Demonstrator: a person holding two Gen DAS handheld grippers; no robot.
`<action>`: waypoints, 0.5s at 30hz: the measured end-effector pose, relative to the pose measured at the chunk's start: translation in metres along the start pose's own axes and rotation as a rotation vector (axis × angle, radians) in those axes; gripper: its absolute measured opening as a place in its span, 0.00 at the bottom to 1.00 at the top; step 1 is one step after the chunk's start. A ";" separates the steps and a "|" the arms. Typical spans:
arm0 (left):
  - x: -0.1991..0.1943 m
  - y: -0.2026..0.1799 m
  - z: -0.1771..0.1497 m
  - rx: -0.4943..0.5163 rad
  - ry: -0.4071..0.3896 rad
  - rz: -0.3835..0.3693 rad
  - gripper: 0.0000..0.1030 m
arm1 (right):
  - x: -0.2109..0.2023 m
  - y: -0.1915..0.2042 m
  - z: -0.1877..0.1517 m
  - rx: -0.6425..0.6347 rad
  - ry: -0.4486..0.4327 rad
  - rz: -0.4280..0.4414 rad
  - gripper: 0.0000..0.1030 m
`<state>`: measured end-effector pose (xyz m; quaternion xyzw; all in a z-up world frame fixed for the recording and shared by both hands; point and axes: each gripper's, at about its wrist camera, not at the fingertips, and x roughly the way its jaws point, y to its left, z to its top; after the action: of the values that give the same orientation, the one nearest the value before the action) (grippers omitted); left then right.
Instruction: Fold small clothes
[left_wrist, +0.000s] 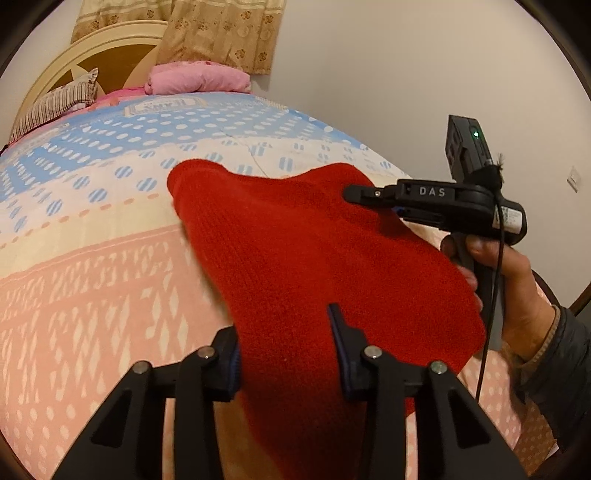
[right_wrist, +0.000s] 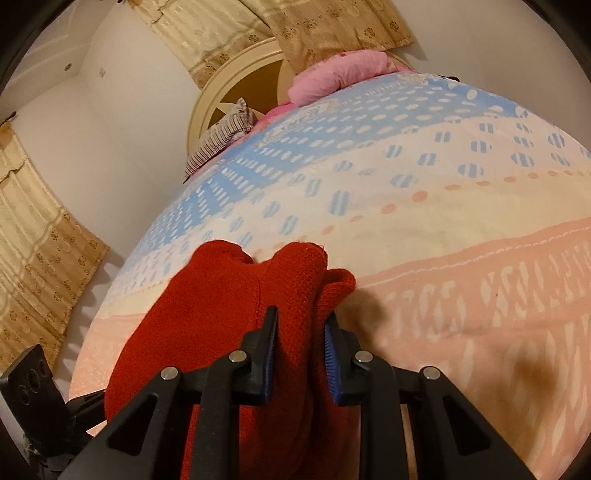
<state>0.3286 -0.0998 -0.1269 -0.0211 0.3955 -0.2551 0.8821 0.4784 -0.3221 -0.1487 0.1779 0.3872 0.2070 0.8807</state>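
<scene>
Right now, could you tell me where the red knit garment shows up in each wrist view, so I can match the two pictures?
Left wrist view: the red knit garment fills the centre and lower middle, running between the left gripper fingers.
Right wrist view: it sits at lower centre-left, bunched between the right gripper fingers.
Shared landmark: the pink pillow at the head of the bed.

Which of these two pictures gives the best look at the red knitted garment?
The left wrist view: the red knitted garment spreads wide above the bedspread, held between the left claw and right claw. The right wrist view shows only bunched folds of it.
</scene>
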 end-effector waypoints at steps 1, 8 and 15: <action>-0.002 0.000 -0.001 0.000 -0.002 0.000 0.39 | -0.002 0.004 -0.002 -0.005 -0.001 0.004 0.22; -0.037 0.009 -0.017 -0.007 -0.032 0.018 0.38 | -0.003 0.036 -0.020 -0.026 0.006 0.055 0.22; -0.072 0.030 -0.036 -0.043 -0.061 0.063 0.38 | 0.010 0.078 -0.038 -0.059 0.037 0.116 0.22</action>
<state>0.2756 -0.0339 -0.1096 -0.0353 0.3743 -0.2180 0.9006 0.4379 -0.2453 -0.1419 0.1701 0.3863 0.2724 0.8647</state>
